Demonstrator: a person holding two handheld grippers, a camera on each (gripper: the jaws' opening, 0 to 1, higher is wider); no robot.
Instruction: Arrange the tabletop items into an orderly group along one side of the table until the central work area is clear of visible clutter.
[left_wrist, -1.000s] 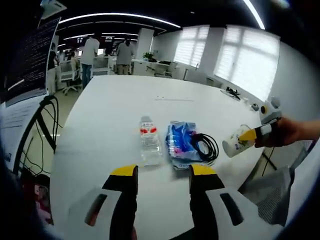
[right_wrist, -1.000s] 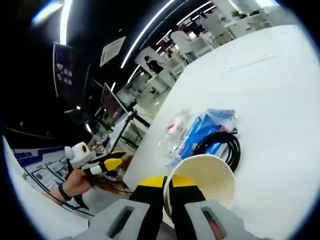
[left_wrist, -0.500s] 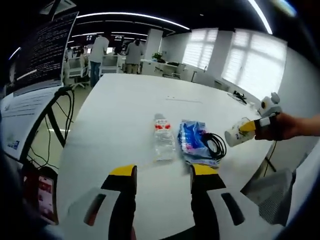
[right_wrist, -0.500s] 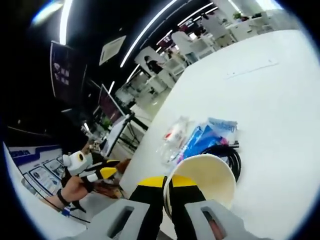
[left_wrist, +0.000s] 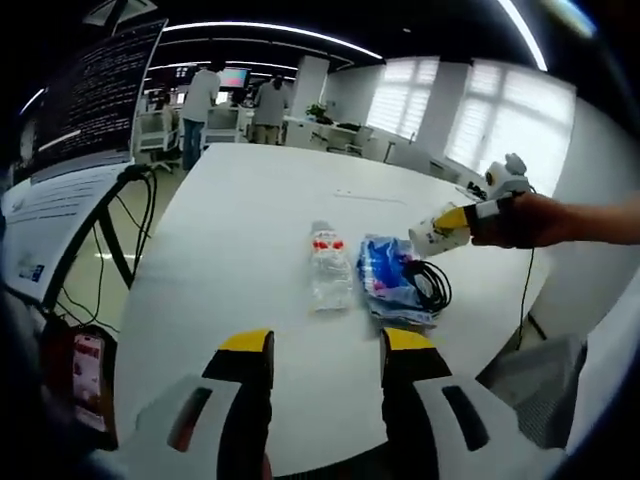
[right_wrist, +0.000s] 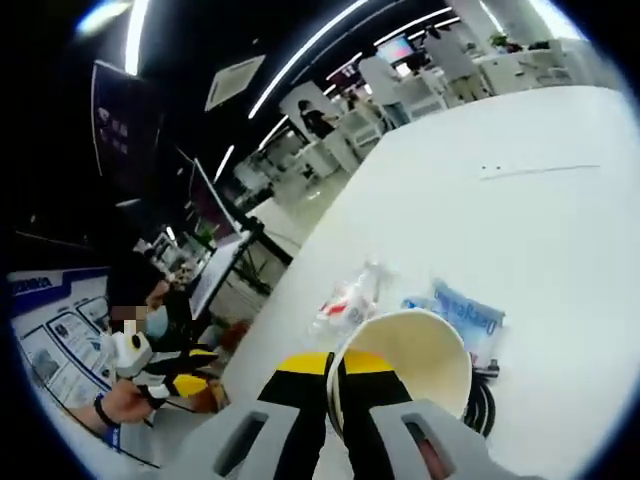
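Right gripper view: jaws pinch paper cup (right_wrist: 405, 355) rim.

No word or number can be made out here. The screen (left_wrist: 95, 100) at upper left carries rows of pale text, too small to read. The bottle (left_wrist: 327, 268) wears a red and white label, its print blurred. The blue packet (left_wrist: 388, 283) shows white marks, also unreadable. Posters (right_wrist: 60, 345) at left carry pictures and print, too tiny.
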